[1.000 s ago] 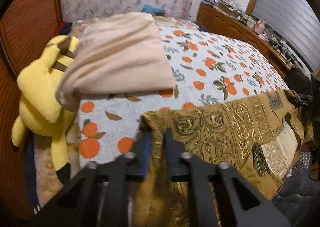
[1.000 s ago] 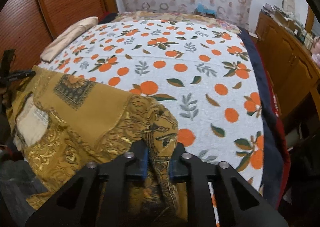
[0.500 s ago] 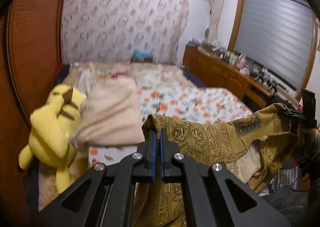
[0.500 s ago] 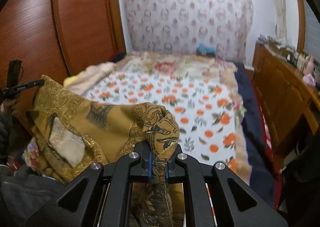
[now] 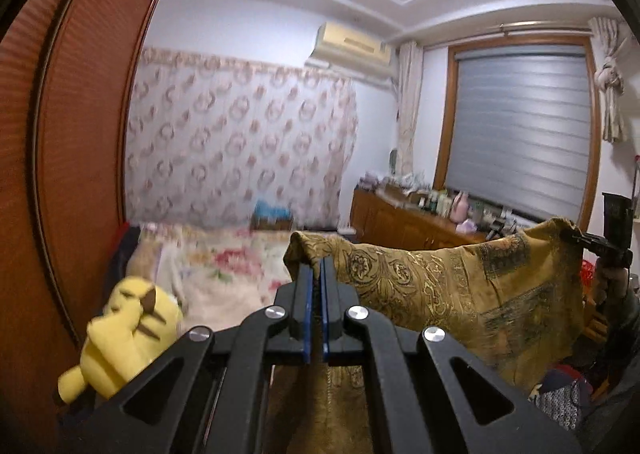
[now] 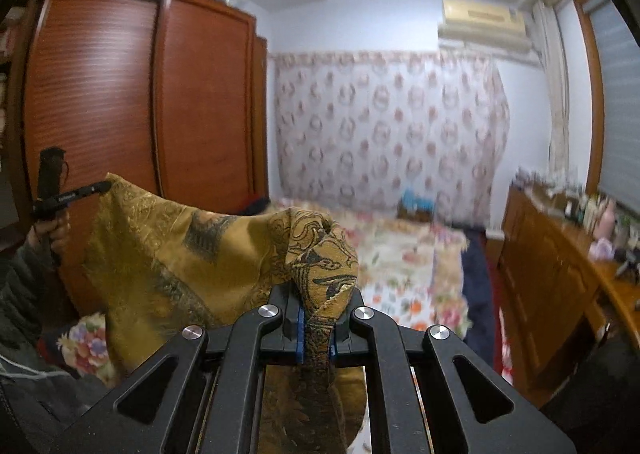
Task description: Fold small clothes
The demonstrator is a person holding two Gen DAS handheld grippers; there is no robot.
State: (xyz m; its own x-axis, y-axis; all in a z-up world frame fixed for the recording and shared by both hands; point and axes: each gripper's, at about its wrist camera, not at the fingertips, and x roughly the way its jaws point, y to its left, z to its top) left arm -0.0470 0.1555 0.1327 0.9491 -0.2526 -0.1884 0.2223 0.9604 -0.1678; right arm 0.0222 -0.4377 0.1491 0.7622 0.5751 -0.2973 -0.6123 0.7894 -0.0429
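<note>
1. Both grippers have been raised since the earlier frames: the orange-print bedspread that filled the views a second ago is now gone from the left view, and ceiling, air conditioner and window blind are seen instead. The garment, earlier draped at the bed edge, is now lifted clear of it.
2. Wardrobe: red-brown, slatted, at the far left of the left view.
3. Plush toy: yellow, low at the left, beside the wardrobe; blurred.
4. Left gripper: jaws closed together, blue pads clamped on one upper corner of the garment; cloth is seen hanging below the pads.
5. Bed: floral cover, beyond the left gripper, below the patterned curtain.
6. Garment: ochre with gold and dark ornament, stretched in the air between the two grippers, sagging slightly at mid-span.
7. Dresser: wooden, below the blind, bearing small bottles; too small to itemise.
8. Right gripper: jaws closed on a bunched fold of the garment's other upper corner; cloth bulges above the pads and trails below them.
9. Hand: seen at the left edge of the right view, gripping the left gripper's handle.
</note>
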